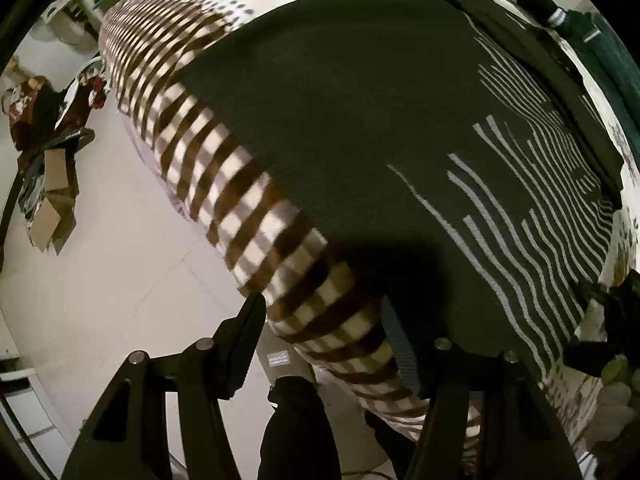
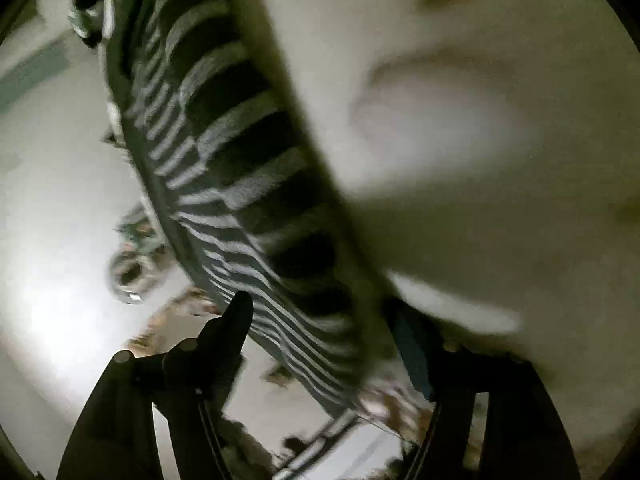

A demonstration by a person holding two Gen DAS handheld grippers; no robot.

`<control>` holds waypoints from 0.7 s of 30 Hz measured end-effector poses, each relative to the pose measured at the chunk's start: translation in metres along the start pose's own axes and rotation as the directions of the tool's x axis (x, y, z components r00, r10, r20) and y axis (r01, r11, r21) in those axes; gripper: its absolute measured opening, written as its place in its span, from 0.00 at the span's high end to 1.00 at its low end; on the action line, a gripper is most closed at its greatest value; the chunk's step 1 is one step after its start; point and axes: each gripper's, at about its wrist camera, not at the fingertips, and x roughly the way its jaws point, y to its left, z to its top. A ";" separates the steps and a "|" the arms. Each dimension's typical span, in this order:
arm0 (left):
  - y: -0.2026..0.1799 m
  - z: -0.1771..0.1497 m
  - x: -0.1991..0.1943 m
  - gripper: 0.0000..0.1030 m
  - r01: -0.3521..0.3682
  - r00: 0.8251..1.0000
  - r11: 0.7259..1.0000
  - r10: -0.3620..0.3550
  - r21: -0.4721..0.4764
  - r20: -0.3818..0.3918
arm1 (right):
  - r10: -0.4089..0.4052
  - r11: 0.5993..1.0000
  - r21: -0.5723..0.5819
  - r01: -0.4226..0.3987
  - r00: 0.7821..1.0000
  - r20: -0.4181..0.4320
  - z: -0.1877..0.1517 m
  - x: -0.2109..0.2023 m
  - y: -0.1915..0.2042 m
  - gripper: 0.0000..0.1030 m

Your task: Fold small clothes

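A dark green garment (image 1: 360, 128) with pale wavy stripes on its right part lies spread flat on a bed. My left gripper (image 1: 324, 316) is open at the bed's near edge, its fingers astride the checked bedspread (image 1: 256, 216) and the garment's near corner. In the blurred right wrist view the striped garment's edge (image 2: 240, 184) runs diagonally between the fingers of my right gripper (image 2: 320, 320), which is open. The left fingertip (image 2: 240, 312) sits against the striped cloth; the right finger is half hidden under pale sheet.
A brown-and-white checked bedspread hangs over the bed's side. A pale tiled floor (image 1: 100, 280) lies left, with bags and cardboard (image 1: 44, 152). More dark clothes (image 1: 592, 28) lie at the bed's far right. Pale sheet (image 2: 480, 120) fills the right wrist view.
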 end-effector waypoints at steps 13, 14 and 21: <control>-0.037 -0.004 -0.002 0.44 0.010 1.000 0.997 -0.009 0.071 -0.012 | -0.144 0.968 -0.235 0.082 0.955 -0.259 -0.066 0.012 0.004 0.95; -0.039 -0.004 -0.002 0.44 0.009 1.000 0.997 -0.008 0.072 -0.010 | -0.151 0.968 -0.237 0.086 0.951 -0.271 -0.070 0.011 0.000 0.94; -0.039 -0.004 -0.003 0.44 -0.007 1.000 0.996 0.007 0.094 -0.001 | 0.027 0.998 -0.050 -0.034 0.991 -0.131 -0.041 0.017 -0.029 0.36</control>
